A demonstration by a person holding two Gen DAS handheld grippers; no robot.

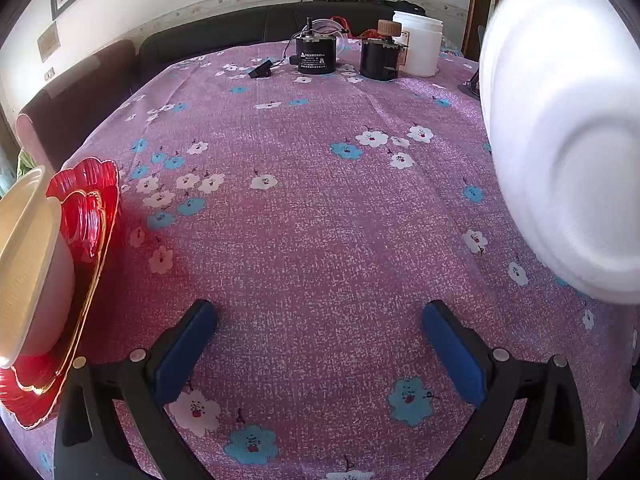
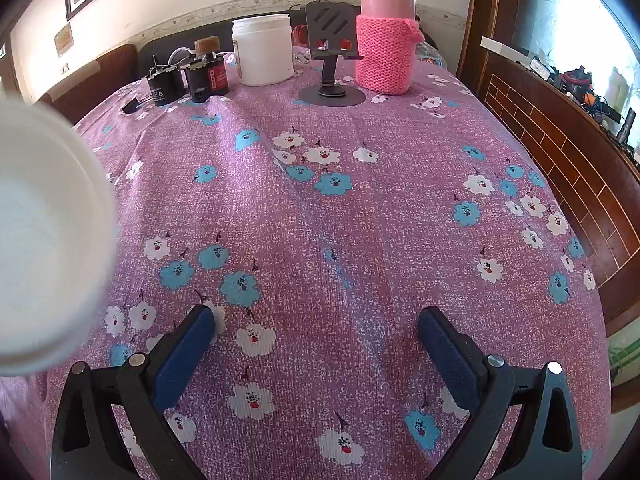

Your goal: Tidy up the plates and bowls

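A white bowl (image 1: 568, 136) fills the right edge of the left wrist view, blurred and very close, its underside toward the camera. It also fills the left edge of the right wrist view (image 2: 44, 240), showing its hollow inside. What holds it is hidden. A cream bowl (image 1: 28, 264) sits on stacked red heart-shaped plates (image 1: 86, 216) at the far left. My left gripper (image 1: 320, 312) is open and empty above the tablecloth. My right gripper (image 2: 316, 316) is open and empty above the tablecloth.
A purple flowered tablecloth (image 2: 360, 220) covers the table. At the far end stand a white jar (image 2: 264, 50), two black motors (image 1: 316, 54), a phone stand (image 2: 332, 60) and a pink flask in a knitted sleeve (image 2: 386, 32). A wooden counter (image 2: 560, 140) runs along the right.
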